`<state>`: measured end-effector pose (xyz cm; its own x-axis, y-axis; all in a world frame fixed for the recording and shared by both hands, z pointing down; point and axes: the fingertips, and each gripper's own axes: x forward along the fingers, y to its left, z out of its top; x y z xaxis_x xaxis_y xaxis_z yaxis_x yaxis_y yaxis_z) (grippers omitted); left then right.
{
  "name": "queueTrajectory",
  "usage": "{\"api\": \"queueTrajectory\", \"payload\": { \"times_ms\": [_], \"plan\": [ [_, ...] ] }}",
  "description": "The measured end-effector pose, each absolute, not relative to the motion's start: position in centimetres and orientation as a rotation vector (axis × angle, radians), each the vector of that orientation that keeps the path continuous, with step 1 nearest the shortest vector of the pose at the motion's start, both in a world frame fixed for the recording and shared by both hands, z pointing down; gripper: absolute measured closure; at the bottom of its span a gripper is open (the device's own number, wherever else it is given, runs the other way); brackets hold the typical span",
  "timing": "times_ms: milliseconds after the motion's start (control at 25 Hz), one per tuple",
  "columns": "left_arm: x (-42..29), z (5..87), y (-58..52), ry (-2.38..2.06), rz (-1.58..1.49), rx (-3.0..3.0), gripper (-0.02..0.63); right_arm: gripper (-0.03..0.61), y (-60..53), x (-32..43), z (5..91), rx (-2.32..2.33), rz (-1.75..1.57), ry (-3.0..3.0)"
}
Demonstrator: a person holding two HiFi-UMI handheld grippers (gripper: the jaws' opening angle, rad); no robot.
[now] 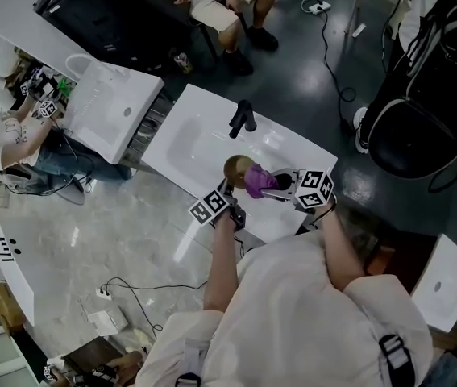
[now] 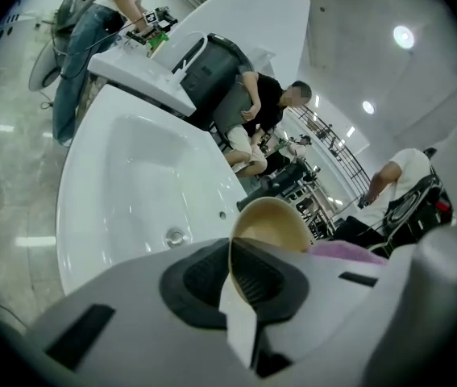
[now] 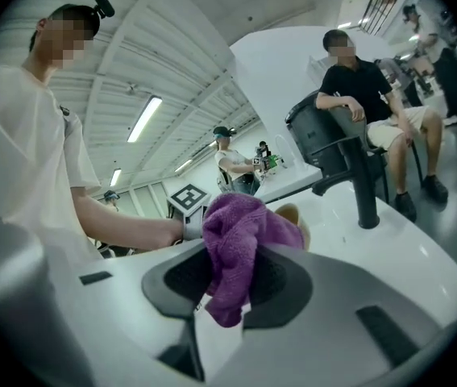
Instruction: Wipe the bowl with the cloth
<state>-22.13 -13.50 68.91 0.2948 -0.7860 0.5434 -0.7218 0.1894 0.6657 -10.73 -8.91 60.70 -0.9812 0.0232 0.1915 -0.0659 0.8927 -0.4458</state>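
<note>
Both claws are clenched above the near edge of the white sink point(image 1: 181, 139). The left claw point(image 2: 230, 276) grips the rim of the tan bowl point(image 2: 272, 224), and the right claw point(image 3: 228, 285) grips the purple cloth point(image 3: 244, 248). The cloth touches the bowl's right side, nearer than the black tap point(image 1: 242, 118).

We see a tan bowl point(image 1: 238, 168) & purple cloth point(image 1: 258, 181) over a glossy white sink point(image 1: 188, 143) w/ black tap point(image 1: 243, 118). On left gripper point(image 1: 228, 189) & right gripper point(image 1: 283, 185): b/w square markers, pale grey shells, black pads. Our shirt point(image 1: 292, 313): white.
</note>
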Motion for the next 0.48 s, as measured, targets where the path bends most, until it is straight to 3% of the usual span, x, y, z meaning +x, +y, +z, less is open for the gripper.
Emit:
{"api": "queueTrajectory", "payload": {
  "times_ms": [480],
  "plan": [
    [-16.7, 66.6, -14.1, -1.512, 0.433, 1.885, 0.598, 0.480, -11.4, -13.5, 63.7, 0.424, 0.317, -2.551]
  ]
}}
